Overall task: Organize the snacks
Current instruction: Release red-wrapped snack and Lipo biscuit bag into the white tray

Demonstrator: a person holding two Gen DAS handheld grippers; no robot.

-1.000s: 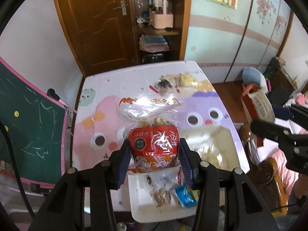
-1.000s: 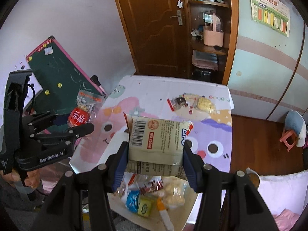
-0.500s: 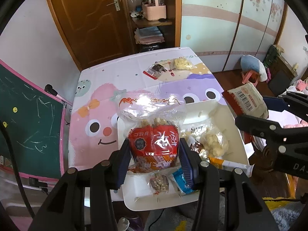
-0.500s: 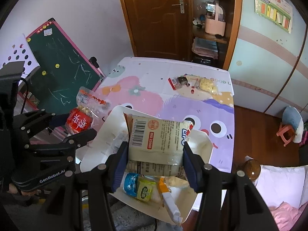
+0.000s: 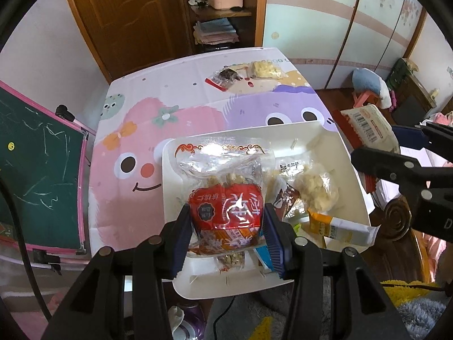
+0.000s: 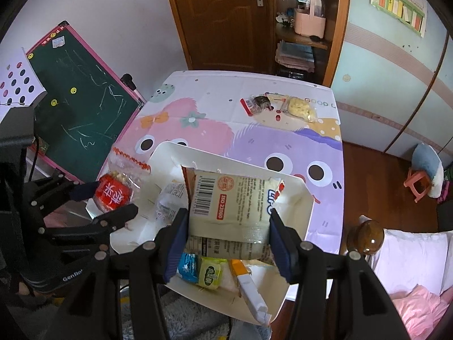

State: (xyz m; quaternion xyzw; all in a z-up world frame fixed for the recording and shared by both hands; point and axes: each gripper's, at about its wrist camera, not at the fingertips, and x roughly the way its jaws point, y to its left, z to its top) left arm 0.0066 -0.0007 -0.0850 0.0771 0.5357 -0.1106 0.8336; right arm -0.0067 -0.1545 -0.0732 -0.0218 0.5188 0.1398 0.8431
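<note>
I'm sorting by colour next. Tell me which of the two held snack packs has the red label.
The clear nut bag clamped in the left gripper has the red label with white characters. The right gripper holds a cream packet with a barcode instead.

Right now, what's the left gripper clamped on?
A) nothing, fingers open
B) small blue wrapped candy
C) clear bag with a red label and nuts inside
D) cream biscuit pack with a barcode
C. In the left wrist view the left gripper has its blue pads pressed on both sides of the clear red-labelled nut bag, held above the white cardboard tray; the cream barcode pack sits in the right gripper.
</note>
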